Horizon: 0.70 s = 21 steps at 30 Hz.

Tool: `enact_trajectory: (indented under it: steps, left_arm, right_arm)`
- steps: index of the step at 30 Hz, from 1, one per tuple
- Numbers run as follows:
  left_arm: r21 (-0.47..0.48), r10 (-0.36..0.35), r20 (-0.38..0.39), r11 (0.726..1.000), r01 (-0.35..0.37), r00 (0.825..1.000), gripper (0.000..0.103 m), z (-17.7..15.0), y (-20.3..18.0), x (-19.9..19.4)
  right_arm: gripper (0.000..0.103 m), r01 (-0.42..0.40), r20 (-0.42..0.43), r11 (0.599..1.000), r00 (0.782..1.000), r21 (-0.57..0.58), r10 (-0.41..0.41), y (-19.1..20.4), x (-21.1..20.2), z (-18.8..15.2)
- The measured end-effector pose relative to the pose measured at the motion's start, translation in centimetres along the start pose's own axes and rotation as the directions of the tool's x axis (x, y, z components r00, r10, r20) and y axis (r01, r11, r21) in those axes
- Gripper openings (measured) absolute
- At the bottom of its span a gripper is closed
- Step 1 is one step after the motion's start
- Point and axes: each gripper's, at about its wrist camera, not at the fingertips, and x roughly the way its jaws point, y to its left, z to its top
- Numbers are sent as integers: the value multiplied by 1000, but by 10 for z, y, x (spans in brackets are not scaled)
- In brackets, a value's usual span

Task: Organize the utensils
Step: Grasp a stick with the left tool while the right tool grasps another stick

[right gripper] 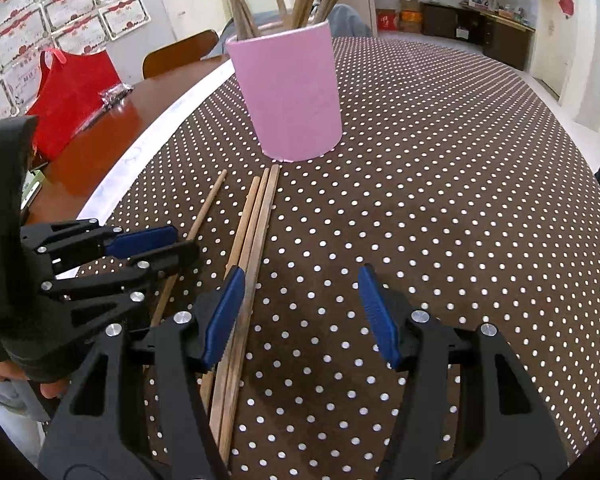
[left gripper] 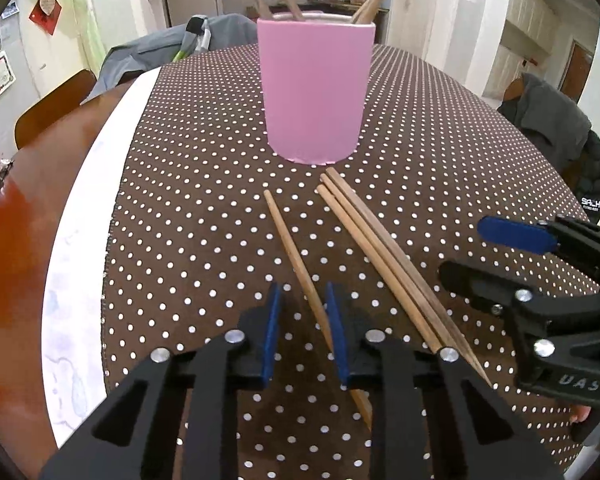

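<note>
Left claw (left gripper: 302, 332) narrowed around a single chopstick (left gripper: 296, 256) lying on the polka-dot bench (left gripper: 440, 140); the stick runs between the blue pads, gaps still visible, no firm pinch. Right claw (right gripper: 300, 312) about half open, empty, its left pad over a bundle of three chopsticks (right gripper: 256, 220) flat on the bench, just beside the single one. Pink holder cup (left gripper: 314, 92) upright beyond the sticks' far ends, more chopsticks standing in it.
</note>
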Motion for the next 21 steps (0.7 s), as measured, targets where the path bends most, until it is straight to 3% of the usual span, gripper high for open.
enact_trajectory:
  steps: [6, 21]
  left_arm:
    - [7, -8, 1, 1000, 8, 1000, 23, 0, 1, 1]
    - [-9, -18, -6, 1000, 18, 1000, 22, 1, 6, 1]
  right_arm:
    - [59, 20, -28, 1000, 999, -15, -20, 7, 13, 4]
    - [60, 169, -71, 970, 980, -172, -184, 37, 32, 25]
